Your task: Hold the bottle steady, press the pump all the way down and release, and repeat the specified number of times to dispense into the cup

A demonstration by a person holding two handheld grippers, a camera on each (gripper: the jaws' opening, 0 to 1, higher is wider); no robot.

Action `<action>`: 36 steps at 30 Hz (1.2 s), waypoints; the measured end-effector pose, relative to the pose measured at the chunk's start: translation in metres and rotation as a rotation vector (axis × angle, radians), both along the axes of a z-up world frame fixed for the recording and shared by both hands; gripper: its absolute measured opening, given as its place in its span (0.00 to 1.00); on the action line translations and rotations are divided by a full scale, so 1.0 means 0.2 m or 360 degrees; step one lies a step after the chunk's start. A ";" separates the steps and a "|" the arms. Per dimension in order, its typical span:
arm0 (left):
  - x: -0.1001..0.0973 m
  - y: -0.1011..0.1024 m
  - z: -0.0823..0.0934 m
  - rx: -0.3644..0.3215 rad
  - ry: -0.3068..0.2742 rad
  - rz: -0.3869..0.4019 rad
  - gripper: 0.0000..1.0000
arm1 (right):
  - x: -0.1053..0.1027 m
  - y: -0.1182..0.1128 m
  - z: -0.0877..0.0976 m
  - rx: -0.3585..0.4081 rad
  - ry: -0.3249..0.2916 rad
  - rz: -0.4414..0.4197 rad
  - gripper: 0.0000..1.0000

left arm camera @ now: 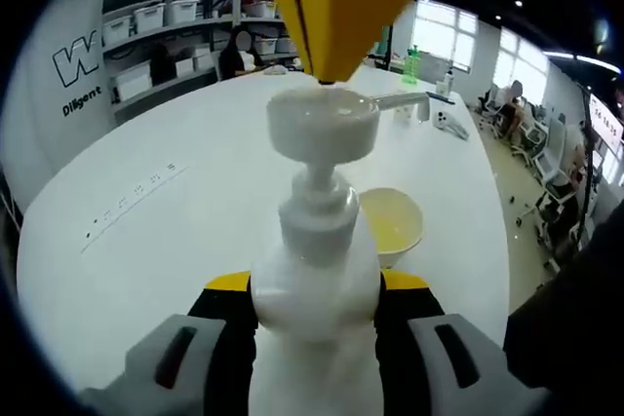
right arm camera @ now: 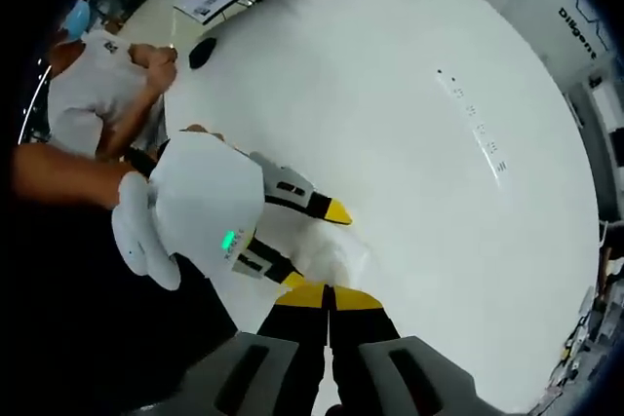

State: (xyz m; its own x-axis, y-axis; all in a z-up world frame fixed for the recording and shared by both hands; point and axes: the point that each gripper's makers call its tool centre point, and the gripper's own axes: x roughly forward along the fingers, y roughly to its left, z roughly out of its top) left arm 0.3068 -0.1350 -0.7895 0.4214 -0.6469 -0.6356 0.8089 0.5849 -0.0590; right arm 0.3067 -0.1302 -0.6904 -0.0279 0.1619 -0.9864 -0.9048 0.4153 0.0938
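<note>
Now, left gripper (left arm camera: pixel 314 314): jaws clamped on the white bottle (left arm camera: pixel 314 289), which stands upright between them on the white table (left arm camera: pixel 146 241).
Right gripper (right arm camera: pixel 331 301): jaws together, yellow tips pressed on the pump head (left arm camera: pixel 322 124) just above the left gripper.
Cup (left arm camera: pixel 392 224): just beyond the bottle, holding pale yellow liquid, below the pump's spout.

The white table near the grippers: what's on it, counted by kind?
Pump bottle: 1, clamped in the left gripper
Cup of yellowish liquid: 1
Yellow-tipped grippers: 2, the right gripper closed on the pump head
Total: 4
</note>
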 end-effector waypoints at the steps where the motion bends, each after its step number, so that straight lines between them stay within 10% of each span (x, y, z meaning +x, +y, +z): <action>1: 0.00 0.00 0.00 -0.0002 0.0001 0.0002 0.45 | 0.01 0.02 0.00 0.0031 -0.0012 -0.0009 0.00; 16: 0.00 0.00 -0.01 -0.0024 0.0024 0.0013 0.45 | 0.00 0.00 -0.02 -0.0101 0.0110 0.0020 0.00; 36: -0.01 0.00 -0.01 -0.0032 0.0025 0.0027 0.45 | 0.01 0.00 -0.06 -0.0103 0.0021 0.0030 0.00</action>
State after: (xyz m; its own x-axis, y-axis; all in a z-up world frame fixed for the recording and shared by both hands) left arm 0.3053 -0.1356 -0.7916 0.4225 -0.6525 -0.6291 0.7979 0.5970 -0.0834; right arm 0.3084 -0.1300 -0.7026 -0.0433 0.0969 -0.9944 -0.9115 0.4036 0.0790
